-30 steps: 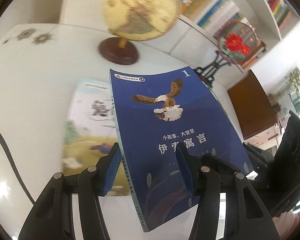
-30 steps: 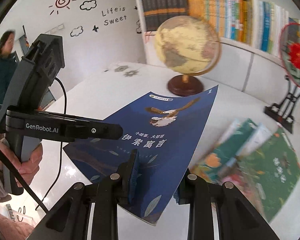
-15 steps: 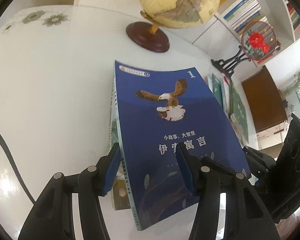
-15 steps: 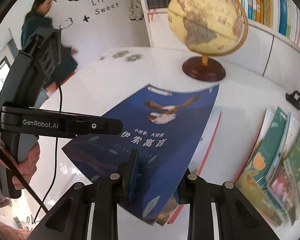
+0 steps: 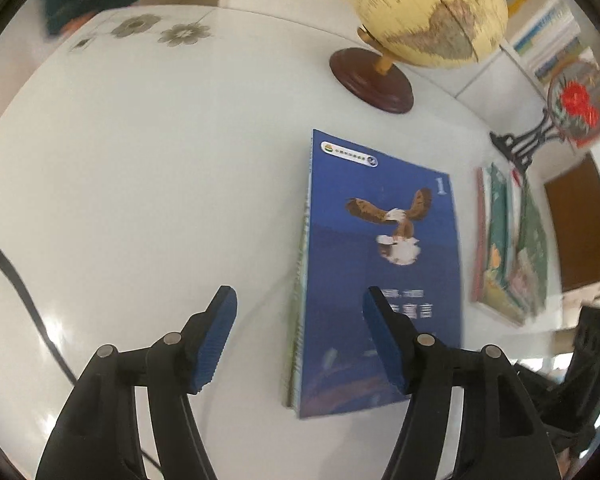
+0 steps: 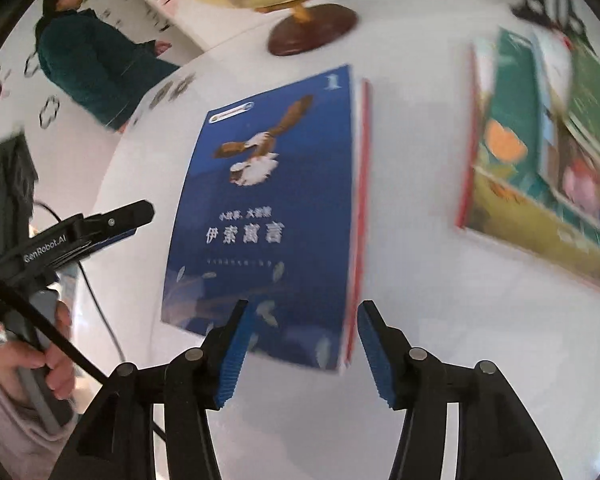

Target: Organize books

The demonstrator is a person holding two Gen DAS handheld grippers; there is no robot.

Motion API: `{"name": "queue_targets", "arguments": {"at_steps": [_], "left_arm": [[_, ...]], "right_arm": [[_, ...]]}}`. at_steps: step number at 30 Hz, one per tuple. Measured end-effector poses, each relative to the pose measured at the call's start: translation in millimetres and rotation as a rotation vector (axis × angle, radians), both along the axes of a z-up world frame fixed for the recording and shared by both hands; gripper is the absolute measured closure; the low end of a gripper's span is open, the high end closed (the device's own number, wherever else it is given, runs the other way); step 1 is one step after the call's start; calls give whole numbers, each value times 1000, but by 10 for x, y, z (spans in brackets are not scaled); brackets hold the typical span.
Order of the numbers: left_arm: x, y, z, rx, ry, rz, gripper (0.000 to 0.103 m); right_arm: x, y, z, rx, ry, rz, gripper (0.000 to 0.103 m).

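Observation:
A blue book with an eagle on its cover [image 5: 380, 260] [image 6: 268, 208] lies flat on top of a small stack on the white table [image 5: 140, 180]. A red-edged book [image 6: 365, 152] shows beneath it. My left gripper [image 5: 298, 308] hovers over the book's near left edge. Its jaws are opening and the pads [image 5: 216, 340] press on nothing. My right gripper [image 6: 304, 312] hangs over the book's near right corner, its jaws also opening, clear of the cover. The left gripper [image 6: 112, 220] shows beside the book in the right wrist view.
A loose pile of green picture books [image 5: 508, 240] [image 6: 540, 160] lies to the right of the stack. A globe on a brown base [image 5: 372, 80] [image 6: 312, 28] stands behind. A red fan ornament [image 5: 576, 100] stands far right. A person in a dark green coat [image 6: 92, 60] stands beyond the table.
Both grippers have let go of the blue book, which now lies flat on the stack. Both sets of jaws have widened. The left gripper has shifted toward the book's left edge.

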State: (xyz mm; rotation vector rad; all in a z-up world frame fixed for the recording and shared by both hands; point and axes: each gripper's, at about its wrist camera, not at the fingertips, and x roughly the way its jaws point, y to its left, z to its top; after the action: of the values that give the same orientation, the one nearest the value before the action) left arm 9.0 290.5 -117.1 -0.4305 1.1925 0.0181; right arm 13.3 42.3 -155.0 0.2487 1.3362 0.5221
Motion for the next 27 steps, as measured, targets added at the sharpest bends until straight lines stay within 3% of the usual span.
{"name": "queue_targets", "arguments": {"at_steps": [3,5,6,10,14,18,27], "left_arm": [[-189,-125,187,-54,-28,48,39],[-313,-350,270,-61,-37,45,21],[-324,-454,268,-54,-26,37,20],[-327,-1056,179,-62,7,-63,20],[-325,-1569,125,-42,29,-148,20],[-225,-1845,108,-65,60,-152,20],[139,-2368,167,-16,64,-183,20]], "right_arm": [[-53,-239,18,8,36,-52,49],[-96,-389,17,37,53,-82,49],[-111,-464,25,42,42,-99,49],[-108,-675,-10,42,58,-134,49],[-88,-881,36,16,42,-99,49],[-106,-1190,73,-3,-3,-101,49],[-173,-2156,-57,63,46,-257,49]]}}
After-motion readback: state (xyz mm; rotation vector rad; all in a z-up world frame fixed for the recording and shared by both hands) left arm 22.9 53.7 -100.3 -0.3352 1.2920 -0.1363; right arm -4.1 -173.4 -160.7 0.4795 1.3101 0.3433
